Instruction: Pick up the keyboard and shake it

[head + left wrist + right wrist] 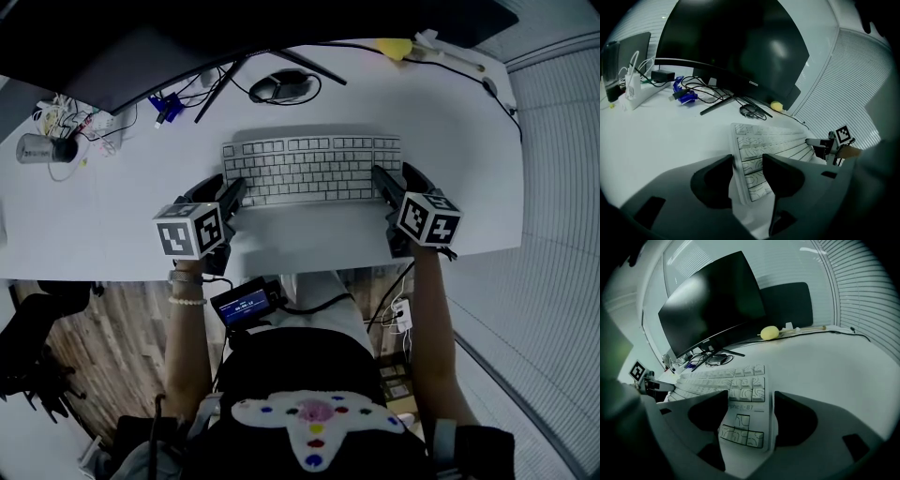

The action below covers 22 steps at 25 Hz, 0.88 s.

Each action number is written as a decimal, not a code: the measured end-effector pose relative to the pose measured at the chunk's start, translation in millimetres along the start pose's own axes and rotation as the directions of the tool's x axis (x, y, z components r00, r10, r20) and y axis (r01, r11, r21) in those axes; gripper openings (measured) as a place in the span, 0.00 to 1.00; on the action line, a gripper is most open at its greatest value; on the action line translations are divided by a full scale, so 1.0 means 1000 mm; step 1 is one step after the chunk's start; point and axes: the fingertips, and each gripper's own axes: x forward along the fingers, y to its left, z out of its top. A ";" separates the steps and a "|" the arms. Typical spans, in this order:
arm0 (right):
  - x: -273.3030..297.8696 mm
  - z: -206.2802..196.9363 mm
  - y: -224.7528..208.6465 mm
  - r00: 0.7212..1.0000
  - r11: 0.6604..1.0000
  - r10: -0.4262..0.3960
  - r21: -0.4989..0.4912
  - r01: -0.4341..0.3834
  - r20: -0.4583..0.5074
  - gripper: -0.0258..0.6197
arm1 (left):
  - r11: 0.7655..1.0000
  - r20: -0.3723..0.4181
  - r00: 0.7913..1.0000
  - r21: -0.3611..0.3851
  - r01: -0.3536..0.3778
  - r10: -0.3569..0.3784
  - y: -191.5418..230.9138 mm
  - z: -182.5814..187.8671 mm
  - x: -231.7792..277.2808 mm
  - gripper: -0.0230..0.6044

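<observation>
A: Where is the keyboard (pixel 314 169) sitting?

B: It is lying square across the middle of the white table (pixel 103 234). Its long front edge is running parallel to the table's near edge, with a bare strip showing between them. Whether it is resting flat or just clearing the surface, I cannot tell.

A: And the tongs?

B: The left tongs (pixel 225 184) are clenching the keyboard's left end, one jaw pressing against the outer edge and the other bearing on the keys. The right tongs (pixel 392 172) are gripping the right end the same way, with the arrow-key corner sitting deep between the jaws.

A: What is crowding it?

B: Behind it, the mouse (pixel 281 86) and the monitor stand's legs (pixel 220 89) are lying near the back edge but apart from it. The monitor (pixel 141 47) is overhanging the far side. At the far left, cables and a blue plug (pixel 167 108) are bunching up near a grey container (pixel 42 148).

A: Any open room?

B: Bare table is stretching out left of the keyboard, and right of it as far as the rounded corner. A yellow object (pixel 396 47) is sitting well back by the far edge.
</observation>
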 end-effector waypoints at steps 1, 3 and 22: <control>-0.001 0.001 -0.001 0.999 0.999 -0.033 -0.018 0.033 0.000 0.52 | 1.000 0.008 1.000 0.011 -0.010 0.010 0.000 0.001 -0.001 0.36; -0.006 0.004 -0.002 0.995 0.992 -0.102 -0.069 0.103 0.018 0.52 | 0.999 0.036 0.999 0.035 -0.040 0.039 0.001 0.005 -0.005 0.36; -0.106 0.072 0.109 0.921 0.953 -0.110 -0.225 0.205 0.373 0.12 | 0.928 0.354 0.930 0.369 -0.045 -0.095 -0.069 0.082 -0.096 0.07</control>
